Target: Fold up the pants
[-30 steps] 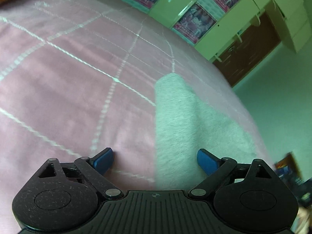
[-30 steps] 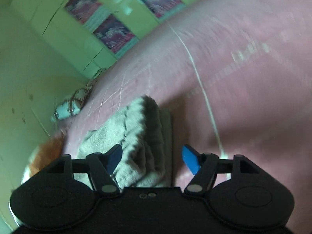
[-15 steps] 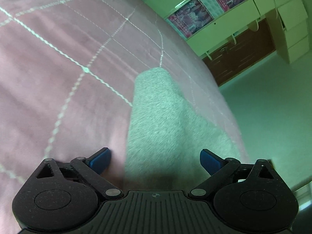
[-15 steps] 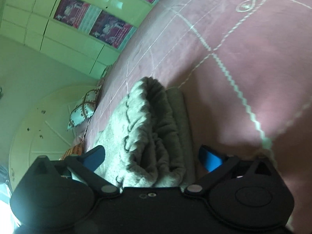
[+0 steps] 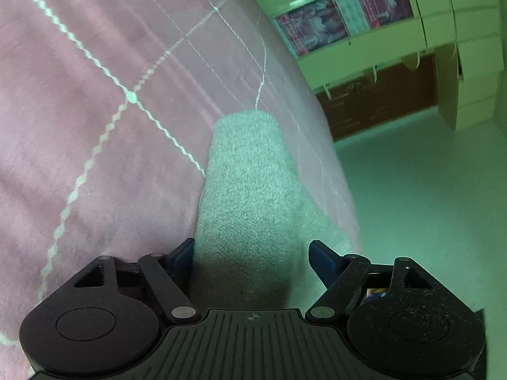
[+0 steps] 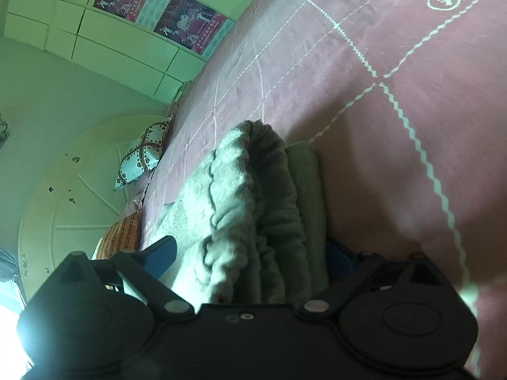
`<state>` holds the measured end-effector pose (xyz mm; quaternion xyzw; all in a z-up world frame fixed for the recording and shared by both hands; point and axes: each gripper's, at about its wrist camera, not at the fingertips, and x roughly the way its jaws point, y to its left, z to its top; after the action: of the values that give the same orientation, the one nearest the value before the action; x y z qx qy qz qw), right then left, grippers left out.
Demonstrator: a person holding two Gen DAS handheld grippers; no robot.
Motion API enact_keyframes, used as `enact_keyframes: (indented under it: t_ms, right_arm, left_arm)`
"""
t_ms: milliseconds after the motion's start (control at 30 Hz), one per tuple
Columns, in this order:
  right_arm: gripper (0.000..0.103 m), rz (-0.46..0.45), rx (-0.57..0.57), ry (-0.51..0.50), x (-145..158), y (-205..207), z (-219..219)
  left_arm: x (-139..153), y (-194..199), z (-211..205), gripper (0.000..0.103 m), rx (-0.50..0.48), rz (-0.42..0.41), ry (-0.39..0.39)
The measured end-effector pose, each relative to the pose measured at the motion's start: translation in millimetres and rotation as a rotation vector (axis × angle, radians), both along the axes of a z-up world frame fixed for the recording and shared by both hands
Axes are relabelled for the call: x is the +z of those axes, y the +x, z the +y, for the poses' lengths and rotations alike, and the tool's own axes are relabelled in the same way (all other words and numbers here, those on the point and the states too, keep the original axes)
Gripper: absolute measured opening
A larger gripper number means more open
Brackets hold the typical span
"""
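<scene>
1. Left wrist view: left tool (image 5: 252,255) low over the grey fleece pants (image 5: 250,190), lower and nearer than a second ago. Pads wide apart and closing, one blue pad (image 5: 180,255) at the left edge of the cloth, the other over its right part; cloth between them, not yet pinched. Pant leg lying flat and narrow on the pink bedspread (image 5: 95,110), running away from the tool toward the bed's edge, with the green floor (image 5: 427,205) off to the right.

2. Right wrist view: right tool (image 6: 250,256) brought up close to the bunched, gathered end of the same pants (image 6: 253,196), much nearer than a second ago. Jaws wide and narrowing, left pad (image 6: 160,255) clear of the cloth, right pad half hidden beside the folded stack. Thick layers between the pads; no firm grip visible. Patterned pillow (image 6: 141,158) and wardrobe doors (image 6: 111,44) well beyond.

3. Meaning for the task: both tools now straddling opposite ends of the garment and closing, so likely the start of a two-handed pinch ahead of a fold. Risk on the right: catching only some of the bunched layers.
</scene>
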<state>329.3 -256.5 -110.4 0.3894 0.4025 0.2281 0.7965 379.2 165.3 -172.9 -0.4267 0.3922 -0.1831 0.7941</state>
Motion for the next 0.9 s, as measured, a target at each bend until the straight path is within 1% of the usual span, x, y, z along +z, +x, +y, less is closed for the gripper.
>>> enact_keyframes:
  t_ms: [33,67,100,133,167,200,233,267,300,333,433,533,600,667,700,733,767,800,833,867,900]
  right_arm:
    - [0.08,0.011,0.011,-0.026,1,4,3]
    - [0.079,0.017,0.02,-0.043,3,8,5]
    - [0.081,0.029,0.029,-0.057,5,12,9]
    - [0.087,0.041,0.042,-0.066,7,15,12]
    - [0.091,0.053,0.063,-0.075,8,19,15]
    - [0.094,0.066,0.083,-0.102,12,23,21]
    - [0.078,0.058,0.102,-0.15,18,24,27]
    - [0.063,0.046,0.127,-0.19,23,25,32]
    - [0.054,0.02,0.147,-0.216,30,23,35]
    - [0.05,-0.006,0.161,-0.226,36,23,36]
    - [0.047,-0.098,0.195,-0.206,60,26,41]
    - [0.045,-0.176,0.225,-0.191,85,48,53]
    - [0.045,-0.212,0.242,-0.191,99,75,62]
    - [0.047,-0.219,0.242,-0.17,111,108,73]
    - [0.056,-0.216,0.239,-0.152,111,124,74]
    - [0.081,-0.218,0.214,-0.147,107,143,75]
    - [0.097,-0.215,0.148,-0.2,98,160,73]
    - [0.094,-0.19,0.056,-0.288,89,169,69]
    - [0.086,-0.113,-0.053,-0.38,78,178,64]
    - [0.078,-0.094,-0.08,-0.382,72,180,59]
    - [0.072,-0.132,-0.062,-0.346,72,176,58]
  left_arm:
    - [1,5,-6,0.068,-0.012,0.005,0.026]
    - [3,9,-12,0.062,-0.018,0.017,0.06]
    - [5,13,-18,0.05,-0.028,0.03,0.094]
    - [7,15,-22,0.044,-0.04,0.031,0.12]
    - [9,16,-25,0.043,-0.052,0.024,0.146]
    - [10,15,-25,0.038,-0.057,0.018,0.153]
    - [11,14,-24,0.03,-0.051,0.016,0.139]
    - [13,12,-22,0.028,-0.044,0.002,0.118]
    - [16,9,-21,0.027,-0.041,-0.016,0.099]
    - [18,6,-18,0.026,-0.036,-0.033,0.084]
    - [29,7,-8,0.026,-0.009,-0.081,0.01]
    - [48,25,8,0.026,0.041,-0.136,-0.011]
    - [65,45,22,0.026,0.069,-0.173,-0.005]
    - [79,65,33,0.026,0.094,-0.199,0.02]
    - [83,76,39,0.029,0.119,-0.211,0.041]
    - [80,86,46,0.052,0.154,-0.214,0.082]
    - [73,94,53,0.068,0.21,-0.17,0.169]
    - [68,98,60,0.078,0.28,-0.078,0.261]
    - [65,99,64,0.078,0.299,-0.022,0.314]
    - [65,96,64,0.078,0.277,-0.03,0.362]
    - [69,92,59,0.078,0.259,-0.063,0.431]
